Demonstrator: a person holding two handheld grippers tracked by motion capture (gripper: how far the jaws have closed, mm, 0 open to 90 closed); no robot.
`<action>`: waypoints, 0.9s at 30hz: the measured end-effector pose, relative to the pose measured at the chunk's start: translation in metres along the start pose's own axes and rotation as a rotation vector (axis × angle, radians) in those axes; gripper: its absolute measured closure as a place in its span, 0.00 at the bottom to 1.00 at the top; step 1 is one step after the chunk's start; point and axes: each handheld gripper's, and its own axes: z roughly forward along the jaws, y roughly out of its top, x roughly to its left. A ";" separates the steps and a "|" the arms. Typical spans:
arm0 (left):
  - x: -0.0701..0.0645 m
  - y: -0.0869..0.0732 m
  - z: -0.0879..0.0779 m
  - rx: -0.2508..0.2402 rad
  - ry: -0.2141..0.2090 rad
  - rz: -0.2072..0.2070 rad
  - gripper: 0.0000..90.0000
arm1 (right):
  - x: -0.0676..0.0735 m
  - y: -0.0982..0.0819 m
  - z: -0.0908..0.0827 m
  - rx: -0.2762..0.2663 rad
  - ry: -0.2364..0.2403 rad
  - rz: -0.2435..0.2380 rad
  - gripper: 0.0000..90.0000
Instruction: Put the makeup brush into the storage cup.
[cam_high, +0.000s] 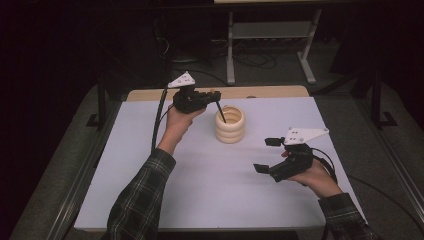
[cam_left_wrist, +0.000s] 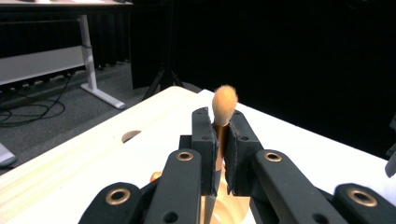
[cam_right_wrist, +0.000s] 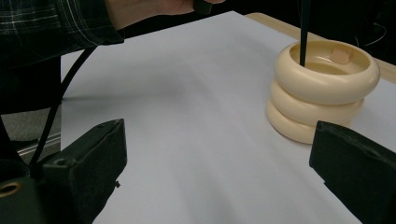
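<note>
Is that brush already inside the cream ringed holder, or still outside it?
Partly in. The brush, clamped in the left gripper, has its dark handle dipping into the holder, bristles up.

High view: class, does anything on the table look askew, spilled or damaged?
Nothing stands out. The cream ribbed holder stands upright on the white table. The left gripper holds a makeup brush handle-down into it; the slant comes from the grip.

Wooden table (cam_high: 260, 92) covered by a white sheet (cam_high: 200, 175), bare wood along the far edge; cream ribbed holder (cam_high: 230, 125) standing right of centre, far half
</note>
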 end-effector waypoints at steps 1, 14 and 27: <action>0.001 -0.001 0.000 0.003 0.003 0.000 0.94 | 0.000 0.000 0.000 0.000 0.001 0.001 0.04; 0.002 -0.006 0.005 0.016 -0.012 -0.008 0.90 | 0.000 0.000 0.000 0.000 0.004 -0.002 0.04; 0.001 -0.006 0.006 0.023 -0.015 -0.002 0.50 | 0.001 0.000 0.000 0.003 0.006 -0.002 0.04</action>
